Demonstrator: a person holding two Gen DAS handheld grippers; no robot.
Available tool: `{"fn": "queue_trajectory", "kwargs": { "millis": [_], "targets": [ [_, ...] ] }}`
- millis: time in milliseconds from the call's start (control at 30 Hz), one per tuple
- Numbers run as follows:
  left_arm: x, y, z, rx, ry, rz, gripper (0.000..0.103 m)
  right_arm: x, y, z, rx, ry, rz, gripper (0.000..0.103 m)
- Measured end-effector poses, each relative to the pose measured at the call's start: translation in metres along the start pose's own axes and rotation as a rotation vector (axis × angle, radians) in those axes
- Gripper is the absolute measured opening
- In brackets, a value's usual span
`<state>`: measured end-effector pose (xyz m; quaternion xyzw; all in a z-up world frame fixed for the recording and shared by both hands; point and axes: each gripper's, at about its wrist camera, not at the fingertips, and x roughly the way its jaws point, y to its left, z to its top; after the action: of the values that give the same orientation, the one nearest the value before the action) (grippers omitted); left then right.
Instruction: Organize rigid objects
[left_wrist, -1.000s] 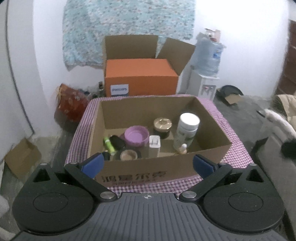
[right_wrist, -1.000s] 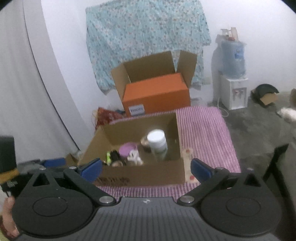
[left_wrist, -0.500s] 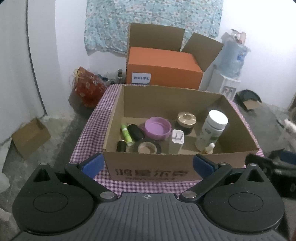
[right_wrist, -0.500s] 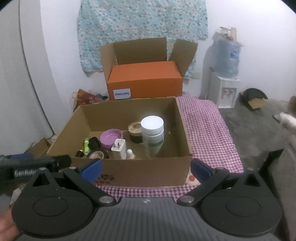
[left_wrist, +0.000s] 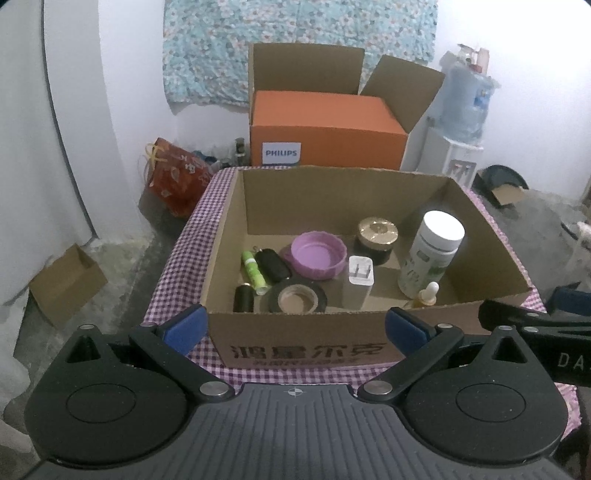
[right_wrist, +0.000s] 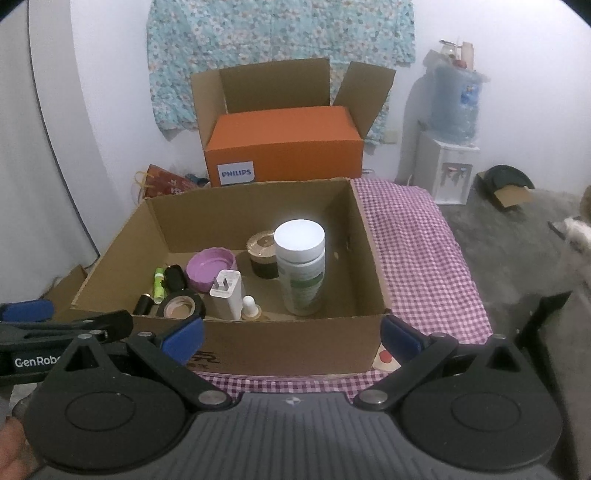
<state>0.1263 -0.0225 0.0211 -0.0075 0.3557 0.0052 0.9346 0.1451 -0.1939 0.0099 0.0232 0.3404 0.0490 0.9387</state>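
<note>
Blue pads tip both tools: the left gripper (left_wrist: 295, 326) and the right gripper (right_wrist: 291, 334) each hover with fingers spread wide and empty, just short of the near wall of the cardboard box (left_wrist: 306, 349) on the checked cloth (right_wrist: 424, 251). Inside, packed close, are a tall white bottle (right_wrist: 301, 271), a white charger (left_wrist: 359, 282), a small dropper bottle (left_wrist: 424, 297), a tape roll (left_wrist: 297, 300), a purple lid (left_wrist: 316, 258) and a gold-lidded jar (left_wrist: 376, 240). The likely trouble is a wide jaw dropping among them and toppling the upright white bottle or charger, or catching the box wall.
</note>
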Motion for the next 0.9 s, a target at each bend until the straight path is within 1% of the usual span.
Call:
{"fn": "queue_trajectory", "kwargs": {
  "millis": [500, 900],
  "targets": [
    [-0.0040, -0.0071, 0.0022, 0.028, -0.018, 0.024, 0.103, -0.0039, -0.0034, 0.0018, -0.016, -0.017, -0.009, 0.103],
    [-0.0045, -0.0037, 0.0021, 0.032, -0.025, 0.031, 0.103, -0.0043, -0.0020, 0.0024, -0.024, -0.020, -0.008, 0.103]
  ]
}}
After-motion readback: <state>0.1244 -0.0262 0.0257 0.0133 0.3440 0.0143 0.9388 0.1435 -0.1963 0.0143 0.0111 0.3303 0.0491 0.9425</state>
